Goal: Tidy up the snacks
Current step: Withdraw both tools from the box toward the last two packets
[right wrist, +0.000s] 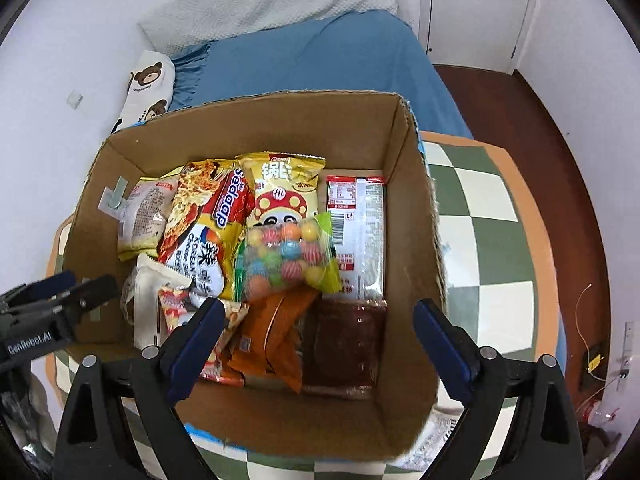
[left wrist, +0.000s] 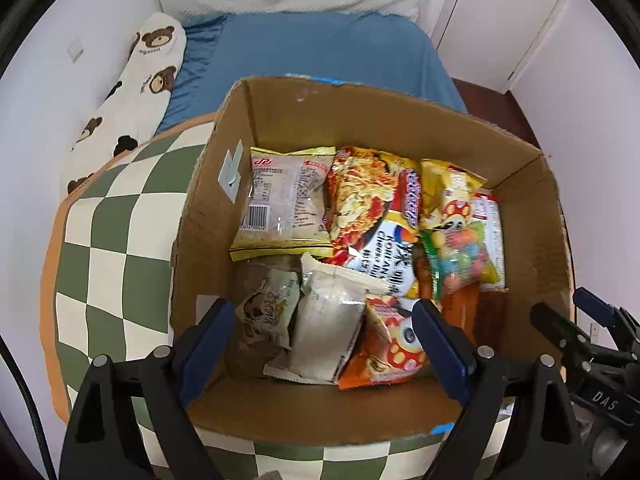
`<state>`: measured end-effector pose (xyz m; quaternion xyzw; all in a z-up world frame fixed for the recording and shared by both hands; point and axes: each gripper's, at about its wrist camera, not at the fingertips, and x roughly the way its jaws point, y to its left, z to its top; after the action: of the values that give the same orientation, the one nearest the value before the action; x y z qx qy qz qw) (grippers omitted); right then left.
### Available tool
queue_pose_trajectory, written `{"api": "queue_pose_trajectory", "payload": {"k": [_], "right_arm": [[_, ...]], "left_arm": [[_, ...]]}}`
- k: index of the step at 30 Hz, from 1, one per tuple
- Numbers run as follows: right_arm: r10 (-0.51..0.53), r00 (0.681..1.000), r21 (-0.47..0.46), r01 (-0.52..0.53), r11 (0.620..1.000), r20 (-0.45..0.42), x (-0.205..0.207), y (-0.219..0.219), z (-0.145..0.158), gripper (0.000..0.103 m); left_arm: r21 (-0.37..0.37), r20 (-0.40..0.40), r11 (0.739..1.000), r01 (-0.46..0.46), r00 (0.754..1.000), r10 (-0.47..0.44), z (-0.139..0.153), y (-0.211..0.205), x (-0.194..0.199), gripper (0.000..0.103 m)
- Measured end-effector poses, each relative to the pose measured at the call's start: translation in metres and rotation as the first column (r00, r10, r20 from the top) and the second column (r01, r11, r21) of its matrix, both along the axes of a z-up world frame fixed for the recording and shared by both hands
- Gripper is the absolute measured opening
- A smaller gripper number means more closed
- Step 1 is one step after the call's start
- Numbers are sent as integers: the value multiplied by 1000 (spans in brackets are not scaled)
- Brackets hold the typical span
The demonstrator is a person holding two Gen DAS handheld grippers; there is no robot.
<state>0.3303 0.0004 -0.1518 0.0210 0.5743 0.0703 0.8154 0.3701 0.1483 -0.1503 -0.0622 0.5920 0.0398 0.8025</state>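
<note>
An open cardboard box (left wrist: 360, 116) (right wrist: 408, 240) holds several snack packets. Among them are a clear and yellow packet (left wrist: 286, 196), a noodle pack (left wrist: 368, 208) (right wrist: 204, 224), a bag of coloured candy balls (left wrist: 460, 256) (right wrist: 286, 258), a yellow mushroom-print bag (right wrist: 282, 196), a white packet (left wrist: 328, 320), an orange packet (right wrist: 272, 340) and a dark red packet (right wrist: 344, 348). My left gripper (left wrist: 324, 308) is open and empty above the box's near left part. My right gripper (right wrist: 316, 308) is open and empty above its near right part. Each gripper shows at the edge of the other's view.
The box sits on a green and cream checkered cushion (left wrist: 104, 248) (right wrist: 484, 216) on a bed with a blue sheet (left wrist: 312, 52) (right wrist: 320, 56). A bear-print pillow (left wrist: 136, 88) lies along the left wall. Dark wood floor (right wrist: 560, 140) and white doors (left wrist: 500, 12) are to the right.
</note>
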Motion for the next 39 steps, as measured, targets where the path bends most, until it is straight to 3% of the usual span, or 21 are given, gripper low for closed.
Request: {"api": "queue_pose_trajectory", "payload": {"k": [11, 28, 39], "right_arm": [[6, 993, -10, -5, 1000, 118, -59, 1, 48, 97], [-12, 951, 20, 6, 1000, 308, -172, -10, 137, 100], [-15, 944, 52, -3, 999, 330, -200, -14, 152, 100]], "left_arm": [[67, 135, 997, 27, 990, -36, 44, -18, -66, 91], [47, 298, 998, 38, 953, -50, 118, -36, -163, 91], [73, 324, 997, 11, 945, -34, 128, -41, -181, 91]]}}
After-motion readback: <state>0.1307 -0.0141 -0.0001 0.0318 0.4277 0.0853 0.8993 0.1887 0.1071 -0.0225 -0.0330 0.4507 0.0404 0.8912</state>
